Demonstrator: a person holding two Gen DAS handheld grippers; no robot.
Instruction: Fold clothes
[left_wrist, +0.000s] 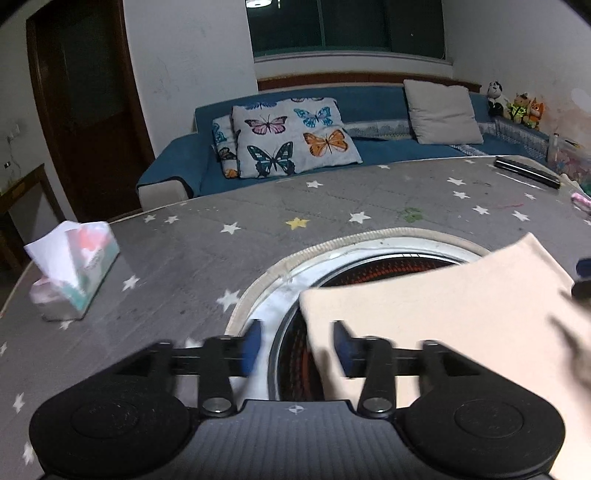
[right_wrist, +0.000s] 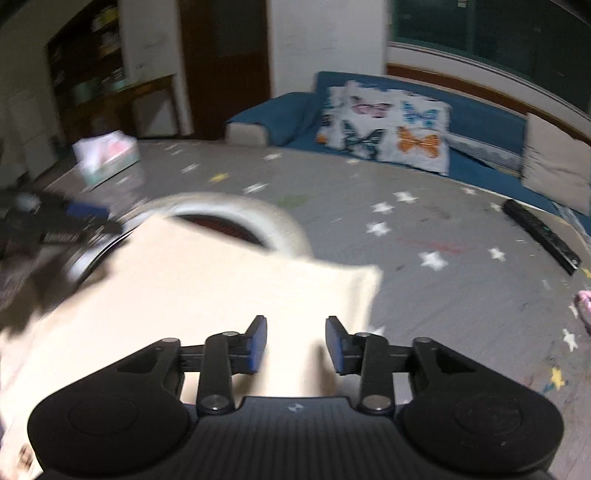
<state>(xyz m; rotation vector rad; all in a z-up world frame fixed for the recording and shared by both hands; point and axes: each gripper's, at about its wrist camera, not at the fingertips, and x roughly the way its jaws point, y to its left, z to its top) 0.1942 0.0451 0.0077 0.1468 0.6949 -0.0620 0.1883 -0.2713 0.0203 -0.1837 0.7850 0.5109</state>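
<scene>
Both grippers, left gripper (left_wrist: 297, 345) and right gripper (right_wrist: 295, 345), gape over cream cloth (right_wrist: 207, 291); only left view shows plush toys (left_wrist: 515, 105).

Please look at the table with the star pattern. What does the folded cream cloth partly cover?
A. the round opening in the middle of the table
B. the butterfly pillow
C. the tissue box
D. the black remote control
A. The cream cloth lies over the near side of the round opening, while the tissue box and the remote control sit apart from it on the table.
</scene>
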